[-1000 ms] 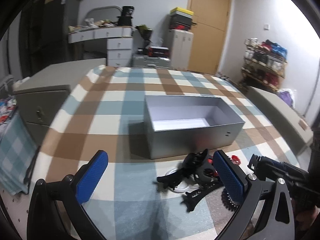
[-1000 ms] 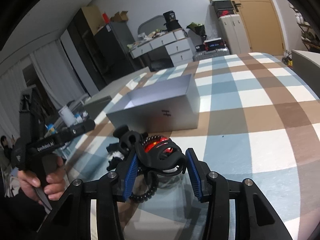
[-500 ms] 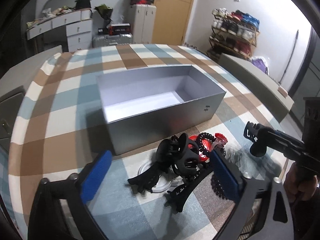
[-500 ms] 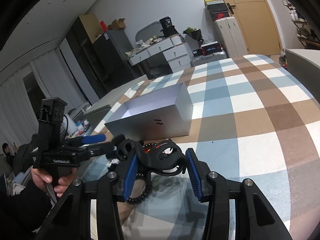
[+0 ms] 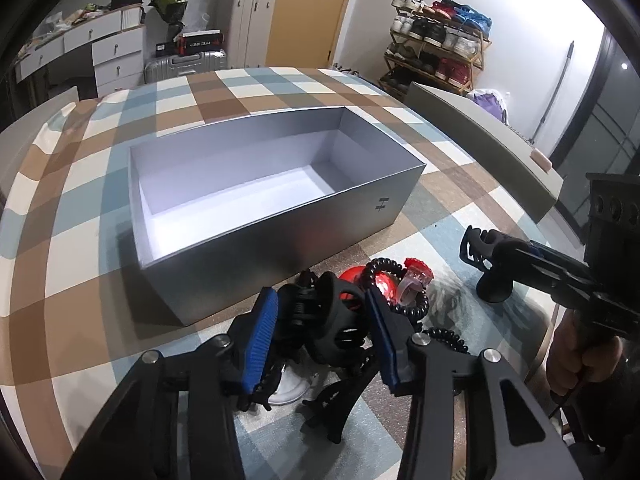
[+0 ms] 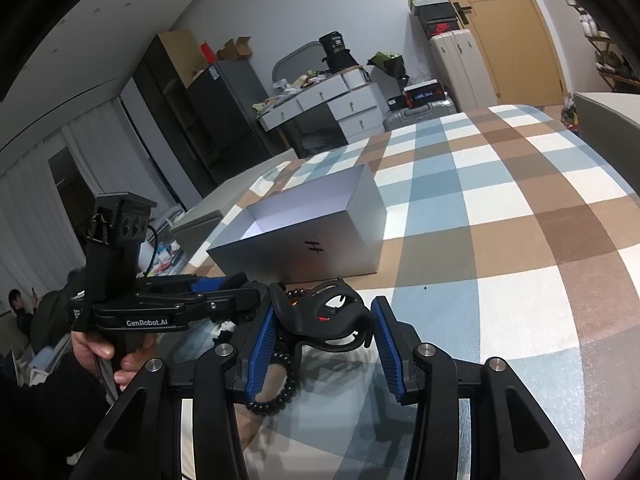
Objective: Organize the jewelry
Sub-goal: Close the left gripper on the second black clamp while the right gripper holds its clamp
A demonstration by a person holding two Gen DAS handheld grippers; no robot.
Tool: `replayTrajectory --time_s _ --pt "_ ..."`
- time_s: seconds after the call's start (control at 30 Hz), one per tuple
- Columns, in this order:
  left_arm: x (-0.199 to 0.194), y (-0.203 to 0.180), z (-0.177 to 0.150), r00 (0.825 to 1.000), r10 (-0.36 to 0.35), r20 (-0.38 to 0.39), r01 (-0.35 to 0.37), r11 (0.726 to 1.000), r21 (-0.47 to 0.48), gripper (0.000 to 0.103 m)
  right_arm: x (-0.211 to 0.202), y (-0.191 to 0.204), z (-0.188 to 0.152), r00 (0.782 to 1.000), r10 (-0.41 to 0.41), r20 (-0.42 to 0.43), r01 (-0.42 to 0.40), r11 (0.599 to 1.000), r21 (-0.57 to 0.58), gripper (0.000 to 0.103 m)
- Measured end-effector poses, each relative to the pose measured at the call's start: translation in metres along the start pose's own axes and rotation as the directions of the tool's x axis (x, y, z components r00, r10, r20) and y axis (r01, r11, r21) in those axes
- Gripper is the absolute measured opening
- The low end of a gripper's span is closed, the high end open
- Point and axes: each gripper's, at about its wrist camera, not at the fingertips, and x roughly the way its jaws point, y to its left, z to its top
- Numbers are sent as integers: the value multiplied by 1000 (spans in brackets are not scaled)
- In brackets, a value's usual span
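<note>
My left hand-held gripper (image 5: 320, 332) has its blue pads closed around a black claw clip (image 5: 320, 320) in the heap just before the silver box (image 5: 280, 248). The box lies straight ahead, its long axis crosswise. My right hand-held gripper (image 6: 324, 340) grips another black clip (image 6: 324, 324), off to the right.

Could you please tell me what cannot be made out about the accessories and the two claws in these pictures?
- Left wrist view: the left claw straddles a black plastic hair clip; pad contact is unclear.
- Left wrist view: the white ring-shaped item is mostly hidden beneath the clip and claw.
- Right wrist view: the black beaded bracelet runs behind the right claw.
- Right wrist view: the silver rectangular cardboard box floor is hidden by its wall.
</note>
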Motion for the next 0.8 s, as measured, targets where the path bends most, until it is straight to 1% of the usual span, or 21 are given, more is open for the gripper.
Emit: replayTrajectory --time_s 0.07,0.17,0.2,0.33,0.43,0.67,0.8 --pt "-1 0 1 1000 5 -7 -5 1000 -2 34 0 0 0 1000 0 0 0 1000 0 46" --pt "-2 -1 3 1000 12 10 -12 1000 -2 21 -2 2 0 1000 1 5 -1 1000 -5 46" --pt "-2 -1 4 1000 7 12 -7 1000 -7 20 -2 3 -1 1000 1 6 -1 1000 -6 46" --pt "-2 -1 4 1000 13 9 -13 1000 -16 19 -4 6 0 1000 2 12 -1 1000 -12 46" --pt "-5 -3 3 999 42 18 -42 999 -5 19 -6 8 1 1000 2 18 -2 1000 -18 46" --pt "-20 -11 3 997 49 59 -50 999 6 18 -9 14 5 999 6 35 -5 999 -34 46" --pt "-30 -15 6 995 40 93 -40 999 7 19 -12 19 8 999 8 47 -6 999 -43 46"
